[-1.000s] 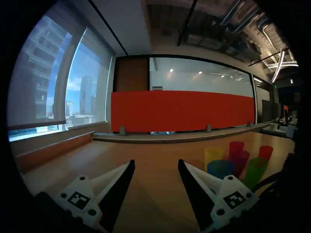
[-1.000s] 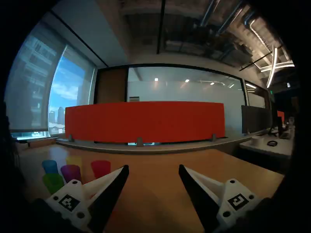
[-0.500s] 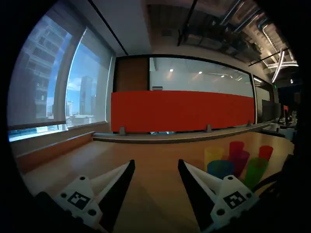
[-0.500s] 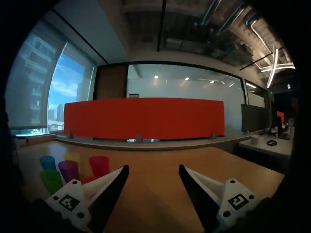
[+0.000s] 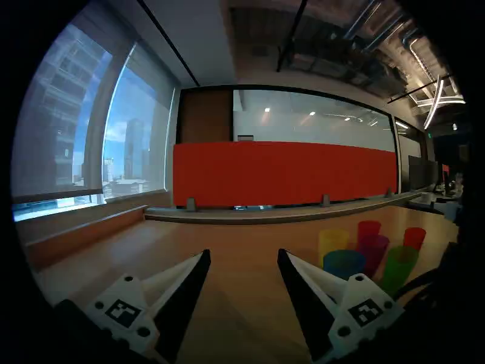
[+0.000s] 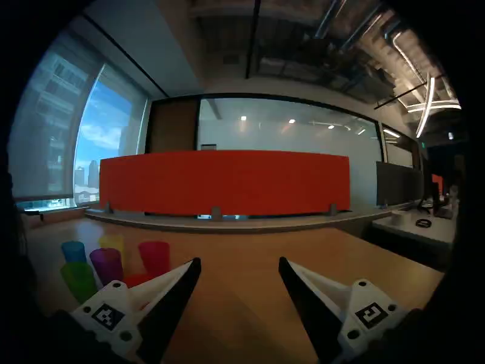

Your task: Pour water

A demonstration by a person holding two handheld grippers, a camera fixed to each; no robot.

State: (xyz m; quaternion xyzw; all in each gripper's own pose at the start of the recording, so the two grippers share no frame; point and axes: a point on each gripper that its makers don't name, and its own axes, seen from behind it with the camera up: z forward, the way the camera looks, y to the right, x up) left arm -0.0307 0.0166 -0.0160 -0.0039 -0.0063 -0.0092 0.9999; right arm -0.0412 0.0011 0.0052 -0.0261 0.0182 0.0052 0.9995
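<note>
While the tall window (image 5: 91, 133) and the red partition (image 5: 285, 173) take up most of the background, the work itself sits on the wooden table (image 5: 242, 236), which runs out beneath both tools. The left gripper (image 5: 242, 253) hovers over bare wood with its jaws spread wide and nothing between them. The right gripper (image 6: 239, 262) is just as wide apart and equally empty. A cluster of 6 cups (image 5: 370, 249) stands on the table to the right of the left gripper and to the left of the right one. It therefore lies between the 2 tools, near both and touched by neither. Every cup stands upright, mouth to the ceiling and long axis vertical, tapering slightly towards the base. They look like thin, translucent plastic tumblers, so I judge them light, a little springy in the wall and fairly slick. A gentle squeeze across the middle of the wall should hold 1 without crushing it. The blue cup (image 5: 343, 264) and the green cup (image 6: 77, 280) sit at the near edge of the group and look easiest to reach. Whether any cup holds water cannot be told.
</note>
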